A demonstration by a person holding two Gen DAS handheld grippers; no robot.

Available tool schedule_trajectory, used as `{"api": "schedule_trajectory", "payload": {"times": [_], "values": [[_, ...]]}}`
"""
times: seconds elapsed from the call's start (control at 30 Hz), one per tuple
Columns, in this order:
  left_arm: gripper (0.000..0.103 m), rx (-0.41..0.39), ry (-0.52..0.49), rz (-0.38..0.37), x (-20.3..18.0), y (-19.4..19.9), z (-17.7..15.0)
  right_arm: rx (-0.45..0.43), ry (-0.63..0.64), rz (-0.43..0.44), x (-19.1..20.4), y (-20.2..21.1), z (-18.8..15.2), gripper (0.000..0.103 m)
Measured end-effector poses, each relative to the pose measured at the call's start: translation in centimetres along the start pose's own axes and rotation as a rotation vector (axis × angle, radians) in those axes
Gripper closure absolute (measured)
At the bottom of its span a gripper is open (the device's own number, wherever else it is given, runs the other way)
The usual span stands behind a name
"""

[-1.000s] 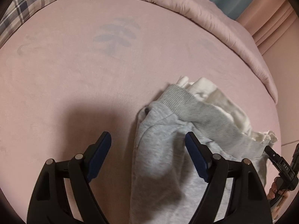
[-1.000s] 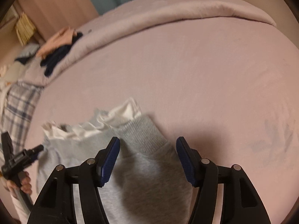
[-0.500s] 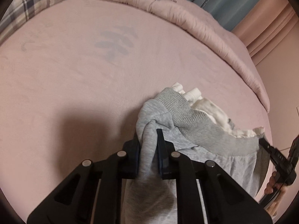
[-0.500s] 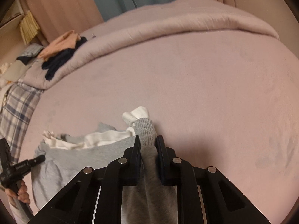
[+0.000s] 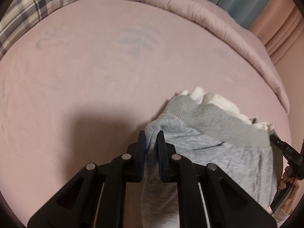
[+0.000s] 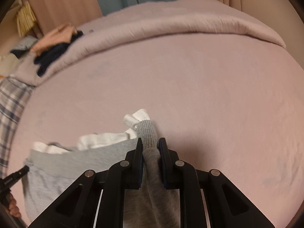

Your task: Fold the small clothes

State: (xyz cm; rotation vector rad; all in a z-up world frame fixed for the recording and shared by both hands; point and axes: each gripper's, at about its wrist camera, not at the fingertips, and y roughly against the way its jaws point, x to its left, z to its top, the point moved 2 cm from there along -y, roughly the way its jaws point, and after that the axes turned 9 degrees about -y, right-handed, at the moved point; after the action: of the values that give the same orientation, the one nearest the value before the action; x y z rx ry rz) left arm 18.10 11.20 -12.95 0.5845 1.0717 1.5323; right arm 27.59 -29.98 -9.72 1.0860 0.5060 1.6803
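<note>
Sweatpants stretch sideways, waistband away, both grippers' fingers clamping them.

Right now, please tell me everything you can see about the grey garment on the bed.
The grey garment looks like soft sweatshirt knit with a darker ribbed band. It lies bunched on the pink bed sheet, white fabric showing past its far edge. The left gripper pinches one fold; the right gripper pinches the ribbed part.

Pink bed bears quilt and grey garment.
</note>
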Motion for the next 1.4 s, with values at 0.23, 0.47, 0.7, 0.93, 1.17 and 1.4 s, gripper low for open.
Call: {"api": "schedule_trajectory", "payload": {"times": [0.23,0.47,0.7,0.93,1.17,1.4], "values": [[0.087,0.026,-0.029,0.04,-0.3,-0.8,0.2,0.025,0.015,-0.04,-0.4,-1.2,-0.6,0.087],[0.085,0.027,-0.017,0.041,-0.2,-1.3,0.0,0.041,0.021,-0.07,-0.3,-2.1,-0.7,0.087],[0.084,0.031,-0.012,0.039,0.0,-1.3,0.0,0.056,-0.005,-0.053,-0.8,-2.6,-0.6,0.086],[0.083,0.046,0.023,0.02,0.3,-1.5,0.1,0.064,0.002,-0.057,-0.8,-2.9,-0.6,0.084],[0.069,0.054,0.042,0.058,0.2,-1.0,0.0,0.068,0.01,-0.059,-0.6,-3.0,-0.3,0.081],[0.05,0.064,0.119,-0.023,1.6,2.0,-2.7,0.03,0.01,-0.122,-1.3,-1.1,-0.3,0.029]]}}
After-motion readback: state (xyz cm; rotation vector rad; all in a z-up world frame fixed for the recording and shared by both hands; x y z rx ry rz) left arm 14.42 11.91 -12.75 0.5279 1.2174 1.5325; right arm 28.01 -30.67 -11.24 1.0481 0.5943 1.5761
